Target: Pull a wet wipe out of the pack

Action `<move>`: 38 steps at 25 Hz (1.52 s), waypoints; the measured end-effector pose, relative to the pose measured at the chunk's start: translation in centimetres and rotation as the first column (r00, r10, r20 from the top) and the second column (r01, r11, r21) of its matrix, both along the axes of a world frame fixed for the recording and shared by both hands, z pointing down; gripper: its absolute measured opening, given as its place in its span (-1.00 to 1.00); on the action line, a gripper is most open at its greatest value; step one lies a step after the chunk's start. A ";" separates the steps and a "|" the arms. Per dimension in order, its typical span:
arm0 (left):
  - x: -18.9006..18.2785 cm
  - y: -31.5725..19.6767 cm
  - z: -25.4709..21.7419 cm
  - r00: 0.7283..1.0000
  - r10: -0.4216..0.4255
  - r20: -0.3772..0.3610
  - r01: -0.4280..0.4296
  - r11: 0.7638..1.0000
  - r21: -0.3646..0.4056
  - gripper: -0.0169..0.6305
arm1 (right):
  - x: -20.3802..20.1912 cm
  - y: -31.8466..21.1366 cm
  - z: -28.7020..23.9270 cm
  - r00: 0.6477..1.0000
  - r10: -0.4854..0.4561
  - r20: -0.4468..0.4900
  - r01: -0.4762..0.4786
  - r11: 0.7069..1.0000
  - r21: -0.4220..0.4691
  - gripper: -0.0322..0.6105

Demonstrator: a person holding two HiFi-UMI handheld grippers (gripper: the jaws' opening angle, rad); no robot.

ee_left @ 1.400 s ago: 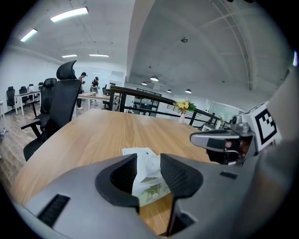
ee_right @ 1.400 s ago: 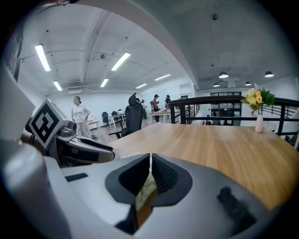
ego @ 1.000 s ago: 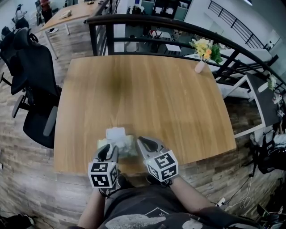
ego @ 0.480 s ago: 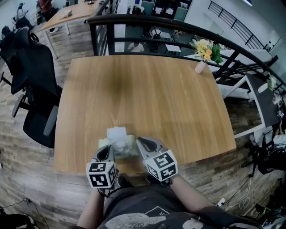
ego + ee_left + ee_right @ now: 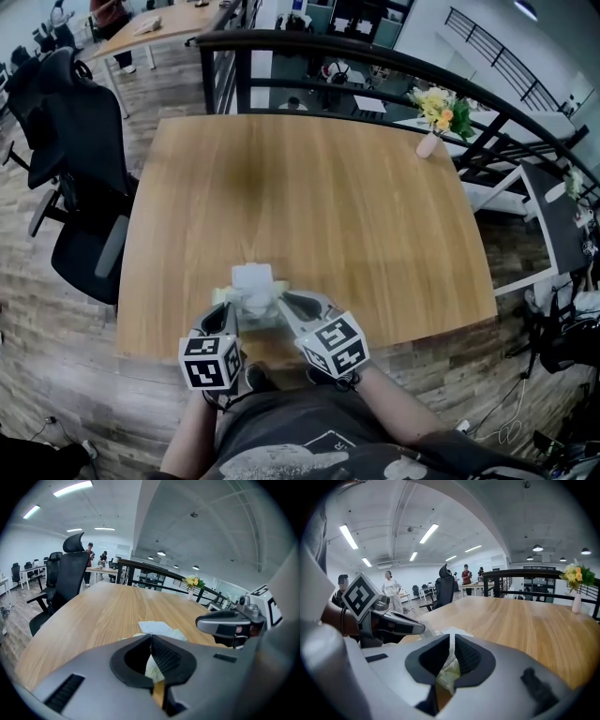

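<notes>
Wide wooden table point(image 5: 309, 206) in the middle. Small vase point(image 5: 429, 141) with yellow flowers standing near its far right corner. Black railing point(image 5: 375, 70) just behind the far edge. Black office chair point(image 5: 80, 169) to the left, on wooden floor point(image 5: 56, 375). Another long table point(image 5: 150, 28) far behind, at upper left.

The person is wearing a dark grey T-shirt point(image 5: 281, 448) with a pale print across the chest, and both forearms are showing bare below it. The left gripper point(image 5: 229, 317) and the right gripper point(image 5: 289, 302) are each presenting a smooth, light grey shell that is tapering towards the tip. Each is carrying a white cube point(image 5: 208, 362) printed with black square markers at its rear. In the gripper views, black ribbed pads point(image 5: 165, 656) are lining a rounded, black-rimmed opening, and a short ribbed dark slot point(image 5: 65, 693) is marking the left shell.
</notes>
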State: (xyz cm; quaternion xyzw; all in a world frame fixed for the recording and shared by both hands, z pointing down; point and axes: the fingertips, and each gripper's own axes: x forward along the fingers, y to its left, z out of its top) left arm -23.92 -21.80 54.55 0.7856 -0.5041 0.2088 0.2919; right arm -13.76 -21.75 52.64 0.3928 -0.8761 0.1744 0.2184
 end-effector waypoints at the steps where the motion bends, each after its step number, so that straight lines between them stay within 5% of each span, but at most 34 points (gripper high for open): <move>1: -0.1 0.0 0.1 1.000 0.000 -0.001 0.000 1.000 -0.003 -0.90 | -0.4 0.0 0.1 1.000 -0.012 -0.001 0.012 1.000 -0.005 -0.81; 6: -0.2 0.0 0.3 1.000 0.007 0.001 -0.007 1.000 -0.008 -0.90 | -1.6 0.2 1.1 0.999 -0.051 -0.009 0.051 0.998 -0.045 -0.80; 9: -0.3 -0.1 0.4 1.000 0.011 0.000 -0.011 1.000 -0.011 -0.90 | -2.3 0.2 1.8 0.997 -0.078 -0.010 0.077 0.994 -0.073 -0.57; 17: -0.5 -0.1 0.5 1.000 0.016 -0.007 -0.016 1.000 -0.016 -0.90 | -3.6 0.0 3.2 0.992 -0.122 -0.043 0.116 0.987 -0.111 -0.45; 30: -0.4 0.0 0.7 1.000 0.018 -0.012 -0.018 1.000 -0.019 -0.90 | -4.4 0.4 4.9 0.972 -0.203 -0.121 0.185 0.972 -0.144 -0.47; 38: -0.5 0.3 0.5 1.000 0.008 0.003 -0.008 1.000 -0.015 -0.90 | -4.8 0.7 5.1 0.969 -0.221 -0.112 0.203 0.968 -0.149 -0.74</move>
